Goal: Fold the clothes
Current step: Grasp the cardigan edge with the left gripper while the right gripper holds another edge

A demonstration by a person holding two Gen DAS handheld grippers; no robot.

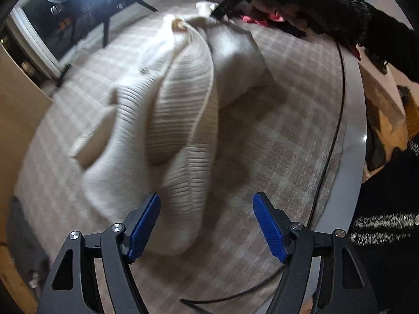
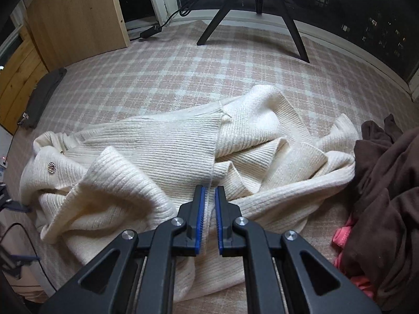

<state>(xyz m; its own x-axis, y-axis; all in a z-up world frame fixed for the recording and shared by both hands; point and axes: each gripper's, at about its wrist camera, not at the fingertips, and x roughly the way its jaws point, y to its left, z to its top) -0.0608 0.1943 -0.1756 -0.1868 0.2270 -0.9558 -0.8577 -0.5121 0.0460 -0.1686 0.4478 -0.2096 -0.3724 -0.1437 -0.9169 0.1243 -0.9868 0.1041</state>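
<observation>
Blue pads of the right gripper (image 2: 209, 201) pinch an edge of the cream sweater (image 2: 167, 154), which sprawls crumpled ahead on the plaid bedspread (image 2: 157, 73). Left gripper (image 1: 207, 225) gapes wide, holding nothing, sweater just ahead. Brown clothes (image 2: 387, 183) heap to the right.

The cream ribbed knit cardigan (image 2: 167, 154) looks soft and matt; the pink-and-white checked woven cloth (image 2: 157, 78) beneath looks coarse.
</observation>
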